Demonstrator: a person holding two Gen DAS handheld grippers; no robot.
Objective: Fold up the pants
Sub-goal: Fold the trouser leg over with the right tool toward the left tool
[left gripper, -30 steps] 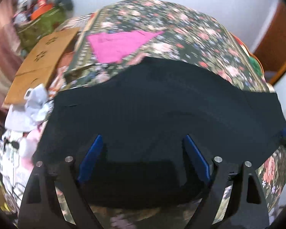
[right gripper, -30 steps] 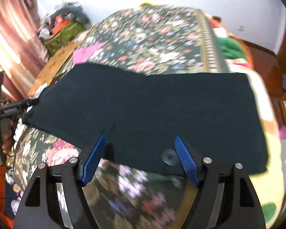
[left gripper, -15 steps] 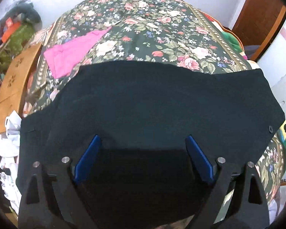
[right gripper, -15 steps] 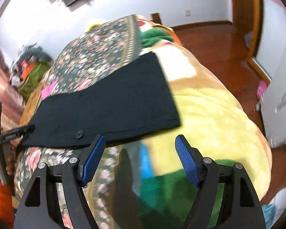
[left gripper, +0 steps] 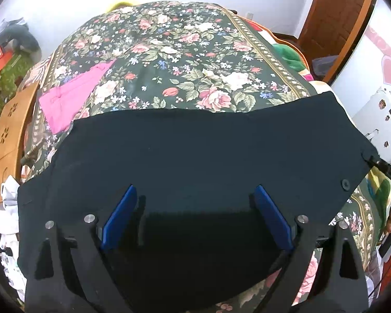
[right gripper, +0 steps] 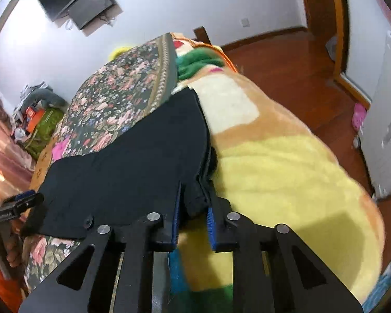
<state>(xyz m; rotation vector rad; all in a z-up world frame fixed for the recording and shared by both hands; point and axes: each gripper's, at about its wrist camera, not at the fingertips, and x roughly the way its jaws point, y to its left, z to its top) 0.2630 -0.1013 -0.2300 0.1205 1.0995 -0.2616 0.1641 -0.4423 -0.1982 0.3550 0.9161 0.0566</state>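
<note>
Dark pants [left gripper: 195, 156] lie spread flat across the floral bedspread [left gripper: 182, 52]. My left gripper [left gripper: 195, 208] is open, its blue pads wide apart over the near edge of the pants. In the right wrist view the pants [right gripper: 133, 167] run off to the left. My right gripper [right gripper: 194, 208] is shut on the pants' near right corner, with a bunch of dark cloth between its pads. The right gripper's tip also shows at the pants' right corner in the left wrist view [left gripper: 378, 163]. The left gripper shows at the left in the right wrist view [right gripper: 20, 204].
A pink cloth [left gripper: 70, 99] lies on the bedspread beyond the pants. A yellow and green fleece blanket [right gripper: 273, 161] covers the bed's right side. A wooden board [left gripper: 10, 130] and white clutter sit at the left. A white cabinet [left gripper: 378, 120] and door stand at the right.
My right gripper swung to the pants' right corner and closed on it. My left gripper stayed open over the near edge while its view turned right.
</note>
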